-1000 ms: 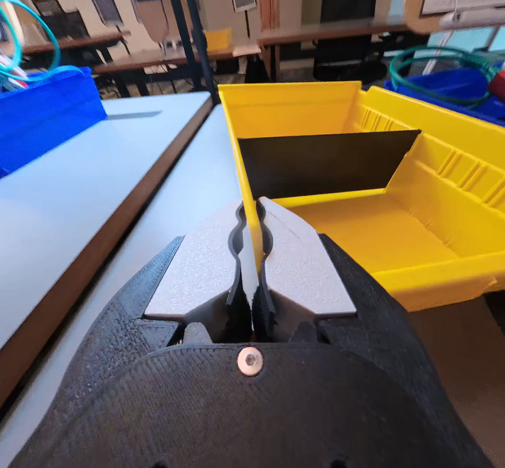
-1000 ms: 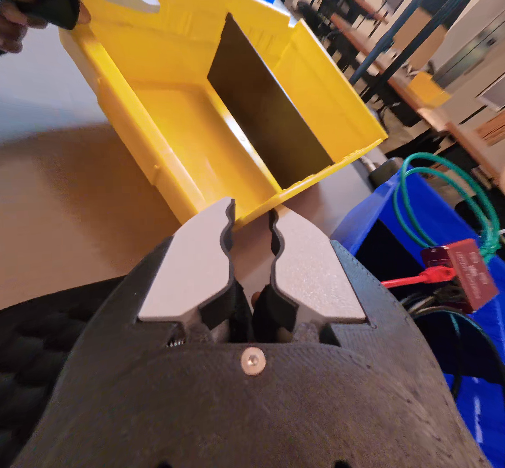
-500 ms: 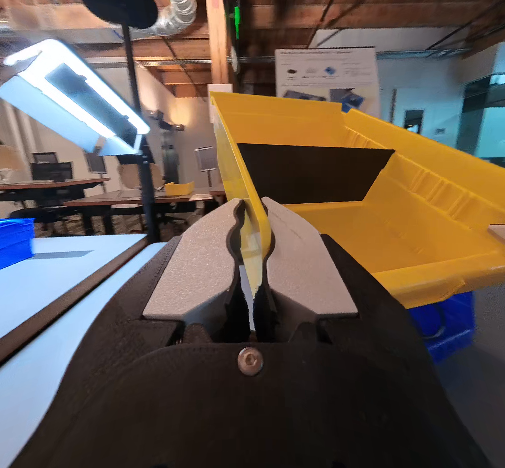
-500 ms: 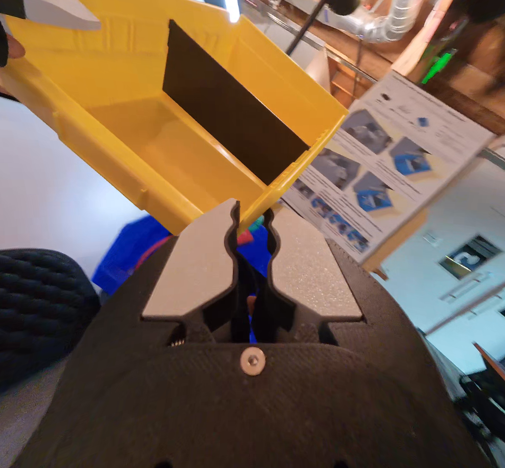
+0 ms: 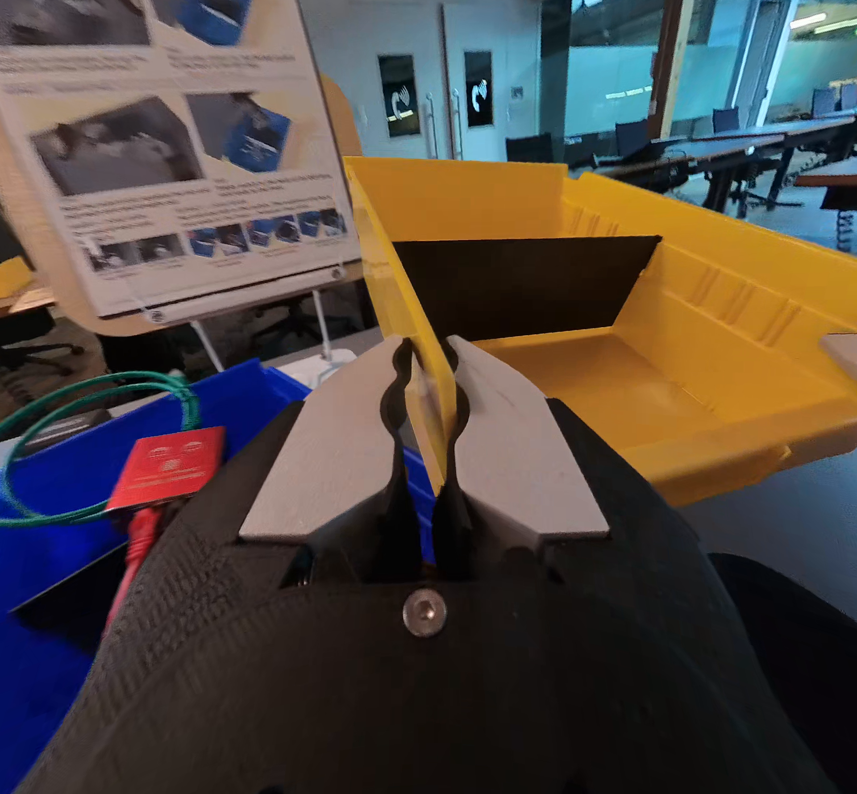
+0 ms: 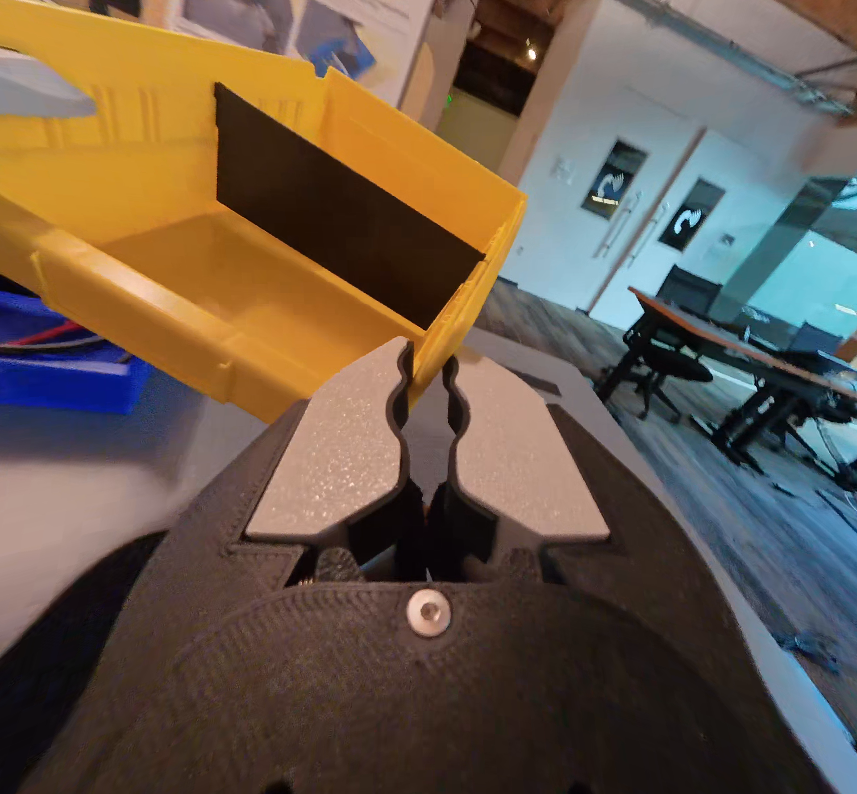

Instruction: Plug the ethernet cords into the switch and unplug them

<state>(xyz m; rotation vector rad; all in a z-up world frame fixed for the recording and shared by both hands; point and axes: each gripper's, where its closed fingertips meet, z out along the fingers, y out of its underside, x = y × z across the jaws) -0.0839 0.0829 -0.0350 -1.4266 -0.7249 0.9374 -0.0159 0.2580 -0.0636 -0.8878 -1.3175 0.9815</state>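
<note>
Office desks behind. Your left gripper [image 5: 429,401] and right gripper [image 6: 429,394] each pinch opposite walls of yellow bin [image 5: 695,298]: stiff, light, slick plastic; grip rims deep.

Smooth, slightly glossy yellow plastic is seen in the bin [image 5: 695,308] wall clamped between the jaws. A matt black divider [image 5: 519,285] is set ahead of them, and the grey fingers [image 6: 343,447] are finely grained.
</note>
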